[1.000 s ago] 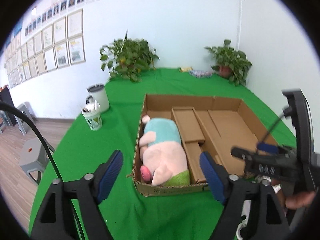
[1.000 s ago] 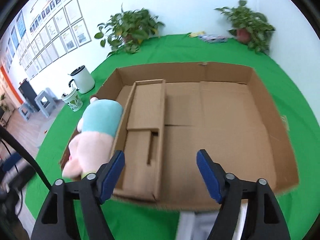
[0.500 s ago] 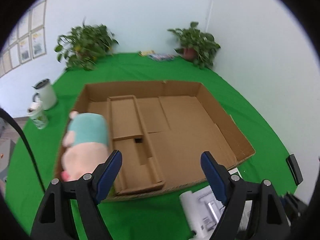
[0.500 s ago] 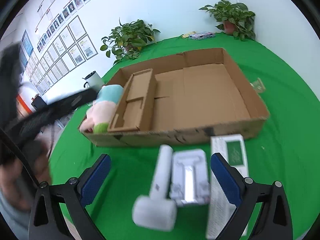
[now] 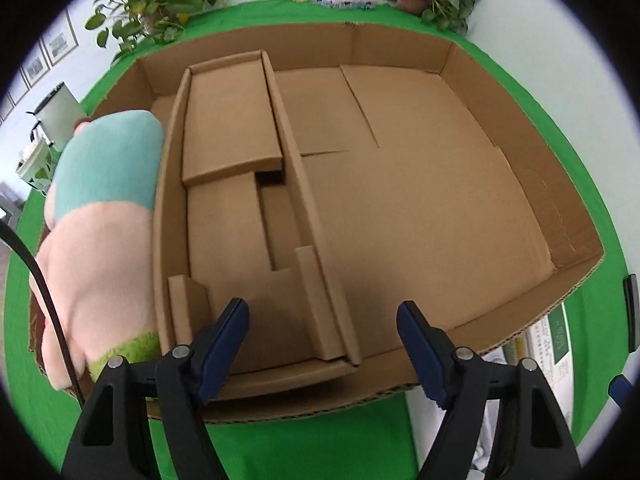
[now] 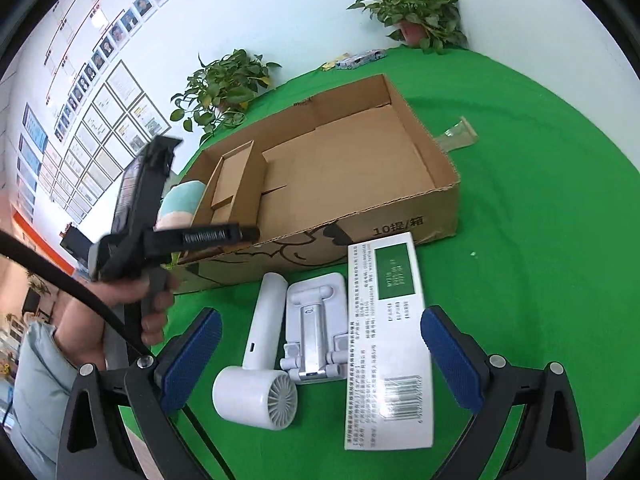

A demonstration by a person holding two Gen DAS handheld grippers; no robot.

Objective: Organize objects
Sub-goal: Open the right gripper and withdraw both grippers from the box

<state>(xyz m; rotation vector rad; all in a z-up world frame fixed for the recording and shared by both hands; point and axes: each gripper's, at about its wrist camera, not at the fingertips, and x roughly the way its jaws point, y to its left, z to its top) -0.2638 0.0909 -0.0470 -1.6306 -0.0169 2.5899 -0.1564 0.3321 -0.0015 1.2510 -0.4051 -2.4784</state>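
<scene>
A green cloth-covered table (image 6: pixel 540 208) is carrying an open brown cardboard box (image 5: pixel 500 128), with potted plants standing along the white wall behind.

The left gripper (image 5: pixel 323 344) is hanging over the box's near edge, its blue-padded jaws closing with nothing between them. A pink and teal plush toy (image 5: pixel 100 216) is lying in the box's left compartment, beside a folded cardboard insert (image 5: pixel 228 120). The right gripper (image 6: pixel 320 356) is hovering with its jaws spread wide above three things lying side by side on the cloth just in front of the box: a white handheld fan (image 6: pixel 260 368), a white folding stand (image 6: pixel 316 332) and a flat white and green carton (image 6: pixel 384 336).
</scene>
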